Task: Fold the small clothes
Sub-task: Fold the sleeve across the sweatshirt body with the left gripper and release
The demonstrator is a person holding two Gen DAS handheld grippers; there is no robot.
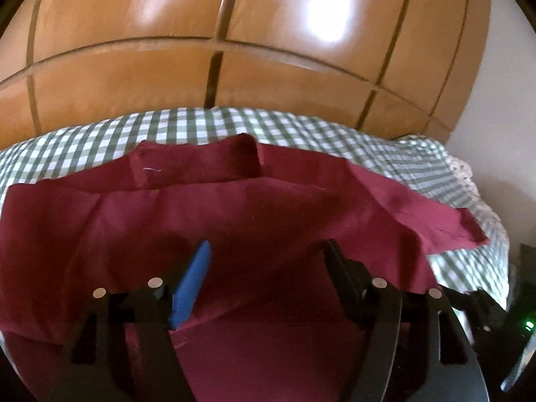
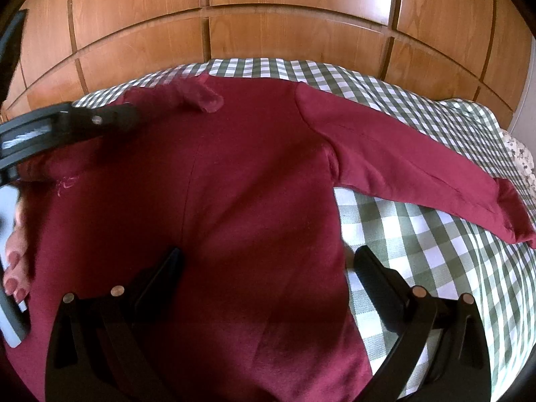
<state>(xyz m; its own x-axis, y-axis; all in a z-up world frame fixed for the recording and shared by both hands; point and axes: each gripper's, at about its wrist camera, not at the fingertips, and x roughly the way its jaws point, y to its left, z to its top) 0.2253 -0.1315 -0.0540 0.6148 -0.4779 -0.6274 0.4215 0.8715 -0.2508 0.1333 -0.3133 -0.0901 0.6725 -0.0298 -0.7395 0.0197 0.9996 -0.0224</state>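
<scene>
Maroon top (image 2: 234, 184) spread on the checked bedcover (image 2: 418, 251).
Left hand-held gripper (image 1: 268, 251) and right hand-held gripper (image 2: 266, 256) both gape apart over it.

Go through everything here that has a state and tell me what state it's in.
Maroon top: spread flat on the bed, one sleeve folded in, not fully folded.
Right sleeve: stretched out to the side, unfolded.
Left gripper: jaws open above the fabric.
Right gripper: jaws open, straddling the top's side edge.
</scene>
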